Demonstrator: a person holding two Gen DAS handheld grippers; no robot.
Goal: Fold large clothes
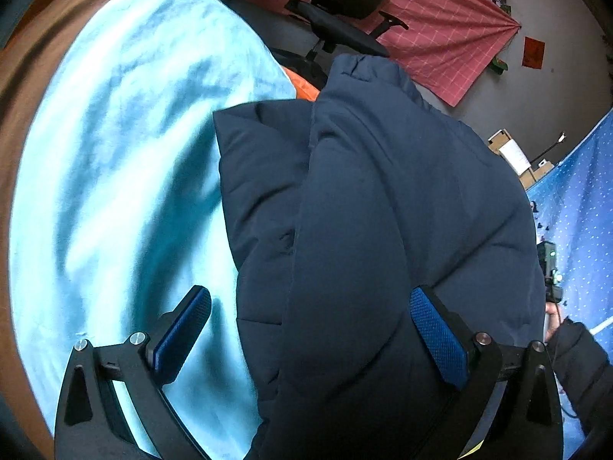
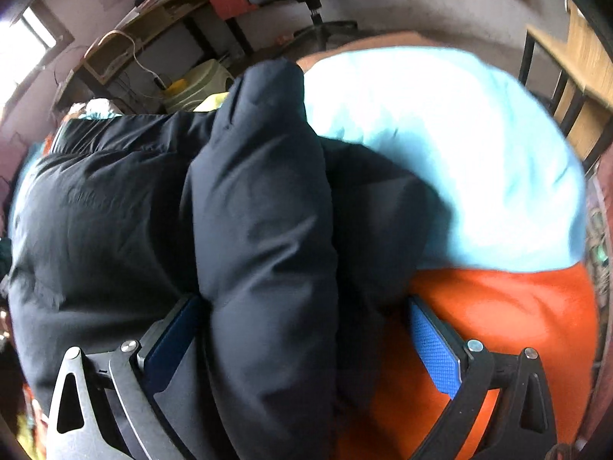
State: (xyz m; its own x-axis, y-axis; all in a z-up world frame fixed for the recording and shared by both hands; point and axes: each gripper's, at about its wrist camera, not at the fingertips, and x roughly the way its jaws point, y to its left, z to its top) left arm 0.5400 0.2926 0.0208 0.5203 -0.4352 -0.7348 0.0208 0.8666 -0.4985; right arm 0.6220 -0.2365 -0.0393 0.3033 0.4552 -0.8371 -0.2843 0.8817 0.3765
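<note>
A dark navy puffer jacket (image 1: pixel 367 207) lies on a light blue sheet (image 1: pixel 115 176) on a bed. In the left wrist view a padded sleeve or folded part runs up the middle between my wide-open fingers. My left gripper (image 1: pixel 310 306) is open with the jacket under it. In the right wrist view the jacket (image 2: pixel 115 207) fills the left and middle, with a puffy sleeve (image 2: pixel 268 230) lying between the fingers. My right gripper (image 2: pixel 306 318) is open around that sleeve, not clamped on it.
An orange cover (image 2: pixel 517 326) lies beside the sheet (image 2: pixel 459 145). A black office chair (image 1: pixel 345 7) stands beyond the bed, with a red checked cloth (image 1: pixel 452 27) on the wall. A blue dotted fabric (image 1: pixel 574 207) hangs at right. A wooden shelf (image 2: pixel 134 38) is at the back left.
</note>
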